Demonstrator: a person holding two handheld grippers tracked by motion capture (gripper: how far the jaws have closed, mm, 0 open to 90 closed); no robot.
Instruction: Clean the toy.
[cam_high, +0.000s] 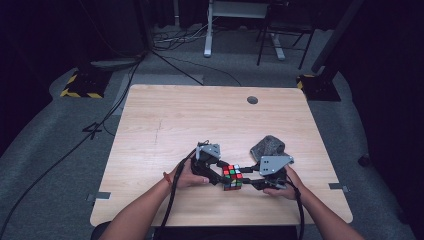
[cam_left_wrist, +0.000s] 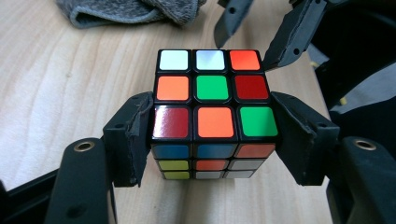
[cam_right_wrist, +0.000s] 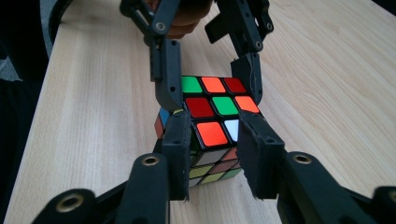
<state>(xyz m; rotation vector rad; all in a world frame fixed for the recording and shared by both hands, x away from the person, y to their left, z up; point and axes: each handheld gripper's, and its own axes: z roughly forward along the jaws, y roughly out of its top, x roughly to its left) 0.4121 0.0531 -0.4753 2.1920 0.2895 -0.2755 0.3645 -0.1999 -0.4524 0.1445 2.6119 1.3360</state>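
A scrambled Rubik's cube (cam_high: 232, 177) stands on the wooden table (cam_high: 200, 115) near its front edge. My left gripper (cam_high: 220, 177) comes from the left and is shut on it. In the left gripper view its pads (cam_left_wrist: 140, 135) press both sides of the cube's (cam_left_wrist: 212, 88) near layer. My right gripper (cam_high: 248, 181) faces it from the right. In the right gripper view its jaws (cam_right_wrist: 215, 140) flank the cube's (cam_right_wrist: 215, 107) near edge without clearly pressing on it. Its fingers (cam_left_wrist: 289, 42) hang by the cube's far right corner. The left gripper (cam_right_wrist: 210, 88) grips the cube's far side there.
A crumpled grey cloth (cam_high: 267, 146) lies just behind the right gripper, and also at the top of the left gripper view (cam_left_wrist: 135, 11). A round cable hole (cam_high: 252, 100) sits near the table's far edge. Desk legs, a chair and cables stand on the floor beyond.
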